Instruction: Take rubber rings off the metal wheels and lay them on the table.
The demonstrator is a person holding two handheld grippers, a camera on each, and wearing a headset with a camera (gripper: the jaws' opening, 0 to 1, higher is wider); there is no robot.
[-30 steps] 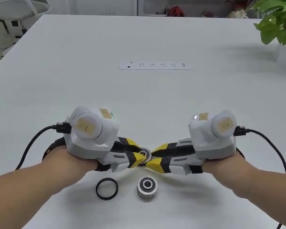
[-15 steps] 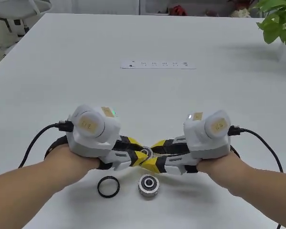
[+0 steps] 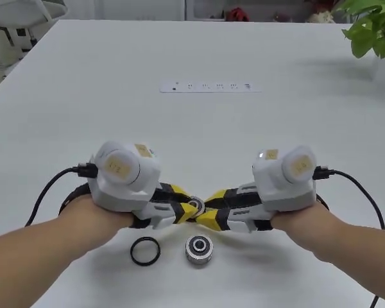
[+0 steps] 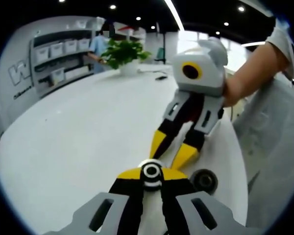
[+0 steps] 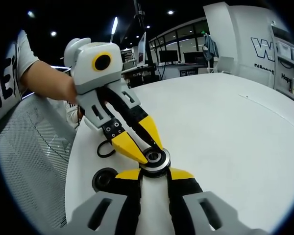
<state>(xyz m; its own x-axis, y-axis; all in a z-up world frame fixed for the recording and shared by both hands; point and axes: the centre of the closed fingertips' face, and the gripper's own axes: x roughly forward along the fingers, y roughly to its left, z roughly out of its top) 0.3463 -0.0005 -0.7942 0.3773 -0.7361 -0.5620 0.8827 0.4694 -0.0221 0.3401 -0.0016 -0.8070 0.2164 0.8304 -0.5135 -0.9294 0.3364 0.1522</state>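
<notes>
A metal wheel (image 3: 194,206) with a black rubber ring is held just above the table between both grippers. My left gripper (image 3: 187,210) is shut on this wheel (image 4: 151,172), as its own view shows. My right gripper (image 3: 203,213) meets it from the other side, its yellow fingertips (image 5: 131,174) closed on the rim of the wheel (image 5: 155,159). In front of them on the table (image 3: 179,128) lie a loose black rubber ring (image 3: 145,251) and a second wheel (image 3: 199,249) with its ring on.
A white power strip (image 3: 210,86) lies mid-table. A green plant (image 3: 372,29) stands at the far right corner. Black cables (image 3: 45,192) trail from both grippers. Chairs stand beyond the far left edge.
My right gripper shifted slightly left half a second ago and is now back to the right. The held wheel, the loose ring and the second wheel stay put.
</notes>
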